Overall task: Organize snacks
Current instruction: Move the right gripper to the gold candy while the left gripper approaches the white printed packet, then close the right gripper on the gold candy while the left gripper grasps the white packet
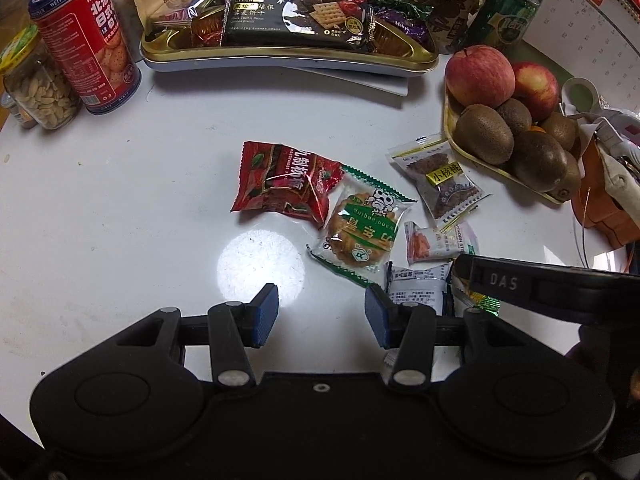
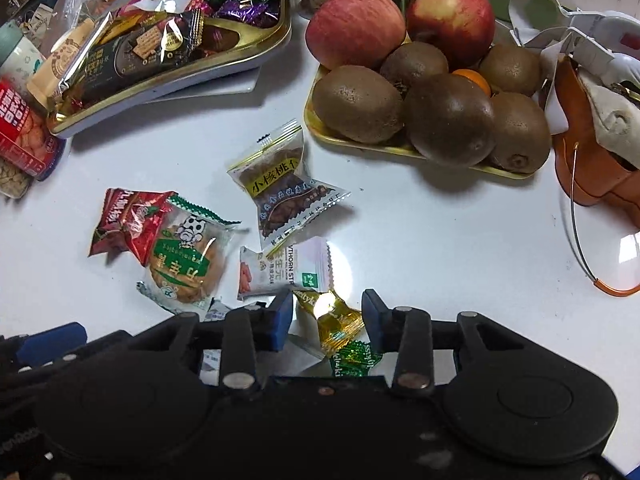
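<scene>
Several snack packets [image 1: 362, 230] are still lying ahead; my right tongs [image 2: 326, 318] are bracketing a gold candy [image 2: 334, 320] unpinched, left tongs [image 1: 322, 314] gaping empty.

The left gripper [image 1: 321, 312] sits low centre, jaws apart and empty. The right gripper [image 2: 326, 320], also low centre, has jaws narrower.

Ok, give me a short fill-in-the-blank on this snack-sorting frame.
1. The right gripper straddles a ____-wrapped candy.
2. The red foil snack packet partly lies under a round ____ in a clear green-edged wrapper.
3. The yellow fruit tray holds kiwis and two ____.

Missing: gold; biscuit; apples
</scene>
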`<state>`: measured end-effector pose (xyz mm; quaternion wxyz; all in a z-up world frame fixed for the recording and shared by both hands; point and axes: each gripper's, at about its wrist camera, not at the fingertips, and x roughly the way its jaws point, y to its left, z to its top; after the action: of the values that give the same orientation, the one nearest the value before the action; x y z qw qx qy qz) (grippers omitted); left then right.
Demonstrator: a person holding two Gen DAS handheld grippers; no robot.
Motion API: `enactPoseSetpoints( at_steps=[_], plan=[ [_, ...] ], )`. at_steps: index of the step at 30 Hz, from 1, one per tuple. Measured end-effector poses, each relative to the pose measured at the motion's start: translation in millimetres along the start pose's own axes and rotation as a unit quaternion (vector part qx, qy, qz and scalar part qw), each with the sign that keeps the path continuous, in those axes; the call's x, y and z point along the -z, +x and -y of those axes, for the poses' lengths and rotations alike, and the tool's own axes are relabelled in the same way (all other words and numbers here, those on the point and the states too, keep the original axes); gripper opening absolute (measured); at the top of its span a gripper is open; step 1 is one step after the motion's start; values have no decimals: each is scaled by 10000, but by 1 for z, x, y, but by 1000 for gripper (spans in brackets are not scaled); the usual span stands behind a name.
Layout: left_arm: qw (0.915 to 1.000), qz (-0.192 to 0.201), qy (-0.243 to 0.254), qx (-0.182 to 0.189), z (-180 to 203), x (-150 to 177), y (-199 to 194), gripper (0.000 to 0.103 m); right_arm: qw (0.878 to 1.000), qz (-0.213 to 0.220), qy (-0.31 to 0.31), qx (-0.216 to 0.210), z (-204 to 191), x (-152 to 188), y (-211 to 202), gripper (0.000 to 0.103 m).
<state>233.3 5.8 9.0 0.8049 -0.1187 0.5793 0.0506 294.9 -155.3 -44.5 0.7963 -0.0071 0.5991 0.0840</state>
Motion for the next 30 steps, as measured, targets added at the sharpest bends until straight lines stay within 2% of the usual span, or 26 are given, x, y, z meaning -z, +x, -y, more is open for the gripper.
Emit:
enactPoseSetpoints(
  at_steps=[2,5,10,17,26,30],
  plan=[
    [10000,9,-8,45,2,-2,1,55,10000,21,-26,-36,0,0,6,36],
    [9999,-15,-43,138,5,-3,5,55,10000,-44,61,-28,2,-1,13,22],
    [9996,-37,24,294,18,-3,12,55,9993,-127,356,-81,17,-2,11,21],
    [9991,127,189,348,43,-2,21,55,9959,-36,890,-181,48,-4,-12,21],
    [9991,23,313,269,60,2,47,56,9947,55,993,-263,61,-2,-28,21],
    [9990,167,370,172,67,4,50,58,9955,80,915,-231,58,0,-31,21]
  ],
)
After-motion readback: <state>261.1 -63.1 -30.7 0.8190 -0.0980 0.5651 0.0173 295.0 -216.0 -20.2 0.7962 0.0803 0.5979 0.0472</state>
